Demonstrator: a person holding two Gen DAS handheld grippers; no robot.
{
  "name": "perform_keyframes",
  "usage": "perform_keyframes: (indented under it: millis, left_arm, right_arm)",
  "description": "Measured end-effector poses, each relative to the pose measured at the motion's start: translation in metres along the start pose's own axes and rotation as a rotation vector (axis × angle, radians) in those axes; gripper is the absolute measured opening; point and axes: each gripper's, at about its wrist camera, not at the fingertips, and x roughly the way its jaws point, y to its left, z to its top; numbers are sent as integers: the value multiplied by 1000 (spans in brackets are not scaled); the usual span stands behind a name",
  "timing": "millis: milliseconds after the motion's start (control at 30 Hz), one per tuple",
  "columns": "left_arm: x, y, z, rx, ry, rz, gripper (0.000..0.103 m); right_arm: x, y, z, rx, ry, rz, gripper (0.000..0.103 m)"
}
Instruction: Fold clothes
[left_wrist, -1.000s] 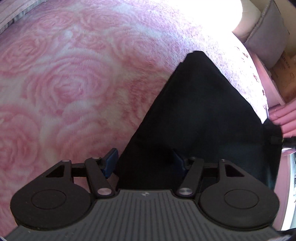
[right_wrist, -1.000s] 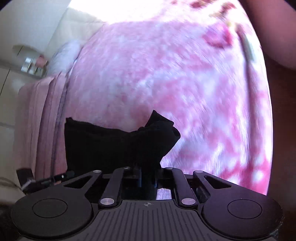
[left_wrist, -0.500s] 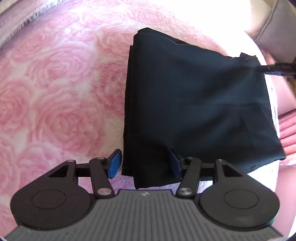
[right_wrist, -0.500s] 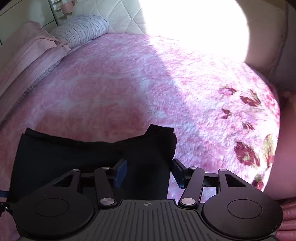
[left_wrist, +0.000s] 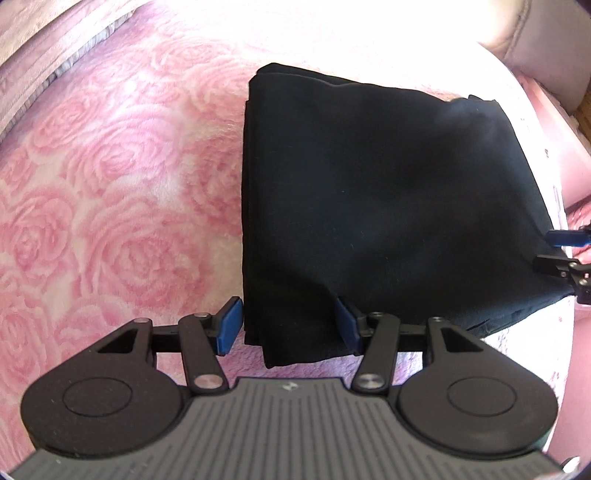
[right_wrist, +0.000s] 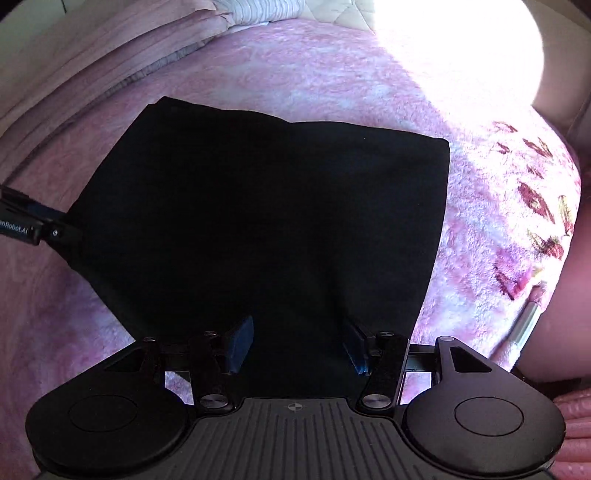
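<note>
A black garment (left_wrist: 369, 184) lies folded into a flat rectangle on a pink rose-patterned blanket (left_wrist: 110, 206). My left gripper (left_wrist: 288, 325) straddles its near left corner. The jaws are closing, but the blue pads (left_wrist: 231, 326) stand apart from the cloth without pinching it. In the right wrist view the same garment (right_wrist: 266, 206) fills the middle. My right gripper (right_wrist: 299, 339) hovers open over its near edge, with cloth beneath the fingers and none pinched. Each gripper shows at the edge of the other's view: the right one (left_wrist: 565, 254) and the left one (right_wrist: 33, 221).
A folded pink quilt (right_wrist: 92, 74) and a striped pillow (right_wrist: 258, 7) lie along the bed's far left. A grey cushion (left_wrist: 535, 44) sits at the far right. Strong sunlight washes out the far blanket. A person's pink sleeve (right_wrist: 576, 424) is at the right edge.
The right gripper, earlier shut on a bunched fold of black cloth, has let go and stands open. The garment went from lifted and folded over to lying flat. The left view has pulled back.
</note>
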Motion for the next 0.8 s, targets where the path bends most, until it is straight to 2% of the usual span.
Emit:
perform_keyframes:
  millis: [233, 333, 400, 467, 500, 533, 633, 700, 733, 767, 800]
  left_arm:
    - [1, -3, -8, 69, -52, 3, 52]
    - [-18, -6, -17, 162, -139, 24, 48]
    - [-38, -14, -29, 287, -214, 68, 48]
    - [-50, -29, -44, 457, -272, 113, 54]
    - [-52, -37, -52, 551, -290, 134, 60]
    - [-50, -47, -61, 652, -300, 154, 65]
    - [-32, -73, -85, 916, -303, 195, 67]
    - [-16, -84, -96, 1030, -311, 204, 70]
    - [-8, -88, -101, 1074, -318, 215, 72]
    - [-1, -91, -103, 1103, -328, 232, 72]
    - [6, -94, -105, 1133, -338, 250, 72]
  right_arm:
    - [-7, 12, -31, -65, -18, -10, 57]
    - [-14, 13, -43, -115, -27, -32, 57]
    - [-32, 18, -48, -163, -88, -69, 57]
    - [-43, 35, -58, -294, -110, -92, 57]
    - [-46, 45, -63, -366, -111, -98, 58]
    - [-44, 55, -69, -444, -107, -113, 58]
    - [-23, 80, -85, -669, -99, -215, 61]
    - [-1, 86, -90, -770, -80, -271, 62]
    - [10, 87, -91, -811, -70, -279, 63]
    - [18, 86, -92, -847, -68, -285, 68]
    - [21, 83, -92, -873, -90, -283, 68]
